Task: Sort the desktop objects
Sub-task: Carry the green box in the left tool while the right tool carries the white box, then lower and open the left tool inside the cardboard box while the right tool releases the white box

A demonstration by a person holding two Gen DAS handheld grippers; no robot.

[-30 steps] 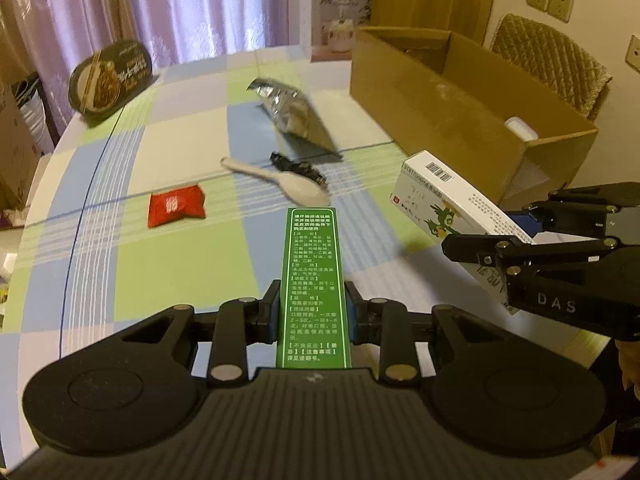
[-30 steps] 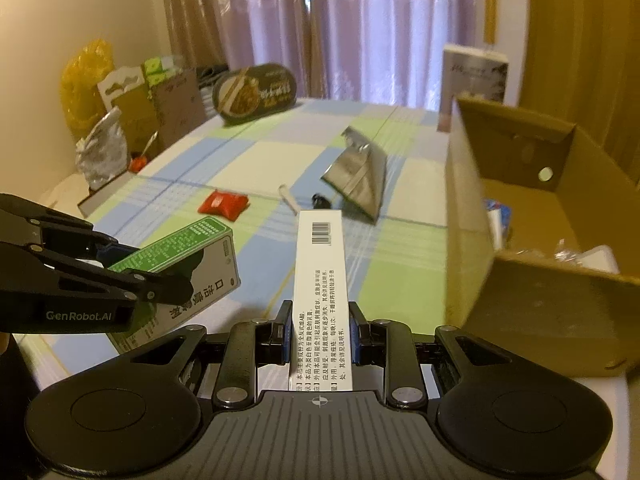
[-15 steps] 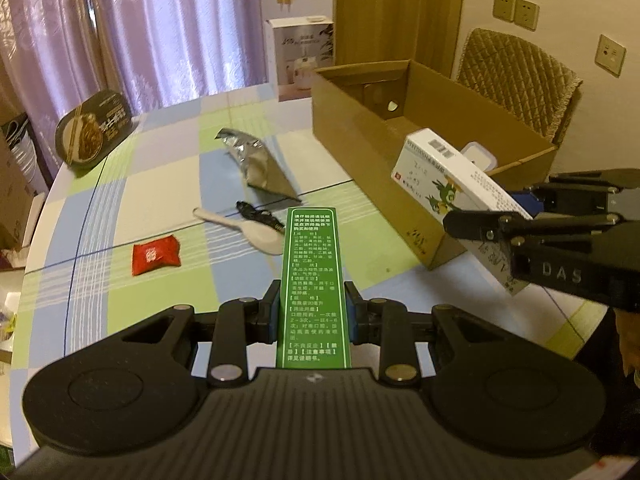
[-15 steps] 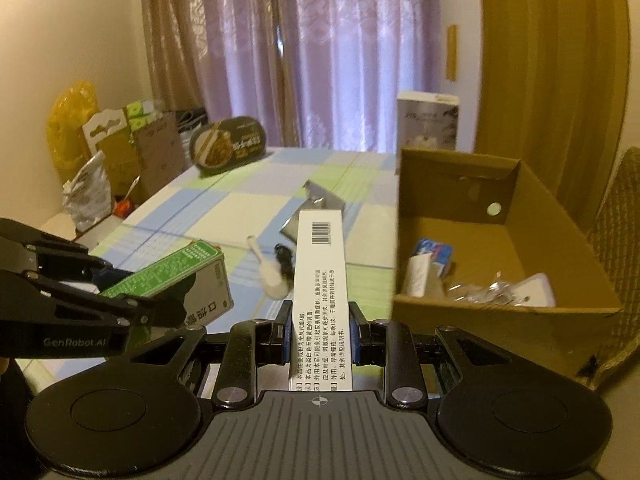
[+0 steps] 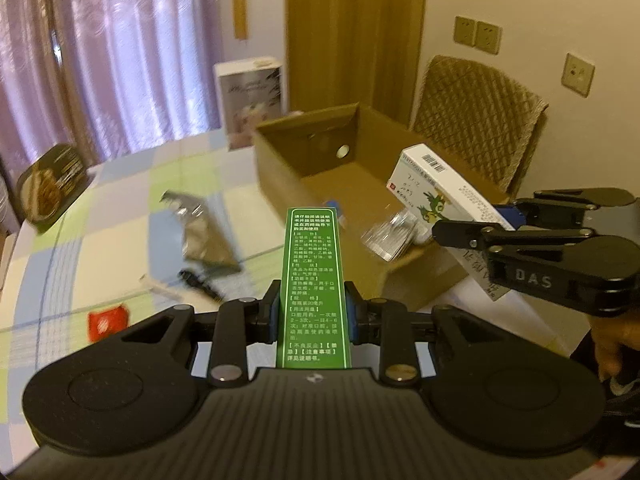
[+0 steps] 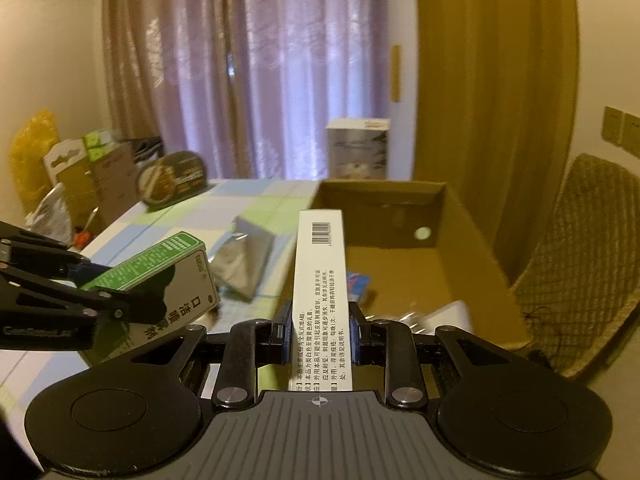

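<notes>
At the far left of the left wrist view a black food tray (image 5: pixel 50 178) leans at the table (image 5: pixel 116 184) edge, with a red packet (image 5: pixel 108 323) at lower left and a silver pouch (image 5: pixel 202 232), a white spoon (image 5: pixel 160 286) and a black clip (image 5: pixel 200 282) lying left of centre. In the middle, the left gripper (image 5: pixel 313 312) is clamped on the green box (image 5: pixel 314 284). A second ago both views looked down at the tabletop; now they have swung up and over the cardboard box (image 5: pixel 280 172), whose inside already holds a few items. At right, the right gripper (image 5: pixel 496 226) grips the white box (image 5: pixel 436 196) above the carton's near corner. Both boxes seem ready for release into it.
</notes>
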